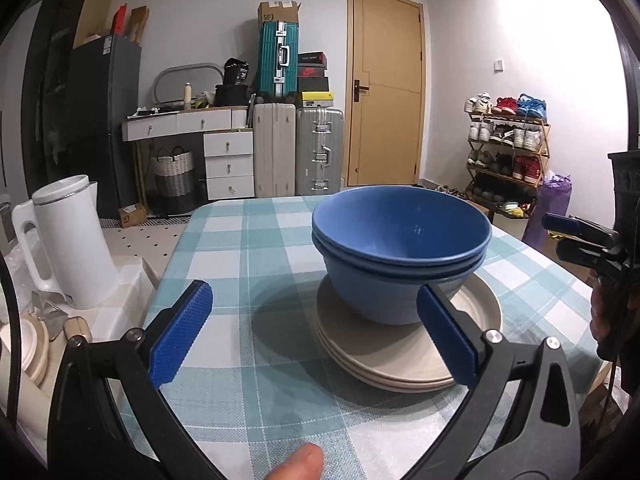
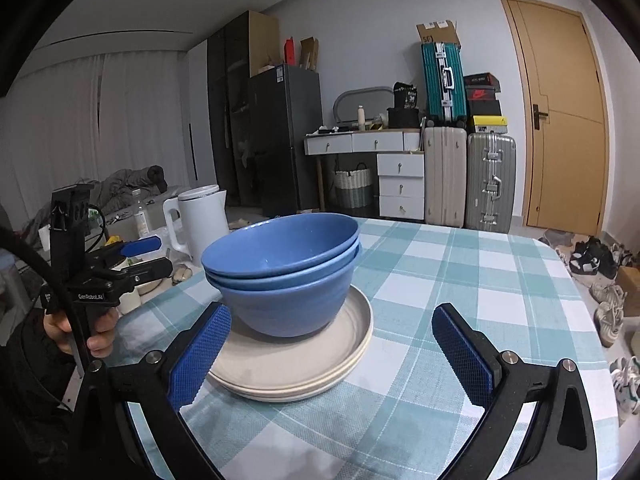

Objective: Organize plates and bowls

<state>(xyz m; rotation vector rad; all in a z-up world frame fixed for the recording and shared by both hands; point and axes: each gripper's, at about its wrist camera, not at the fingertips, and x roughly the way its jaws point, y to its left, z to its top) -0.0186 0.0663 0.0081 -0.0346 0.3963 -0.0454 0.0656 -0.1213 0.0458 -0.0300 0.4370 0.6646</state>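
Note:
Nested blue bowls [image 1: 400, 248] [image 2: 284, 268] stand on a stack of beige plates [image 1: 400, 356] [image 2: 296, 364] on the checked tablecloth. My left gripper [image 1: 316, 332] is open and empty, just in front of the stack and slightly to its left; its right pad is beside the plates' near rim. My right gripper [image 2: 336, 356] is open and empty, in front of the stack and to its right; its left pad overlaps the plates' near left edge. Each gripper also shows in the other view, the right one [image 1: 576, 240] and the left one [image 2: 140, 256].
A white kettle [image 1: 68, 244] [image 2: 204, 220] stands left of the table [image 1: 248, 256] [image 2: 460, 288] among small kitchen items. Suitcases, a drawer unit and a door are behind. A shoe rack [image 1: 508, 152] and loose shoes [image 2: 604, 280] lie to the right.

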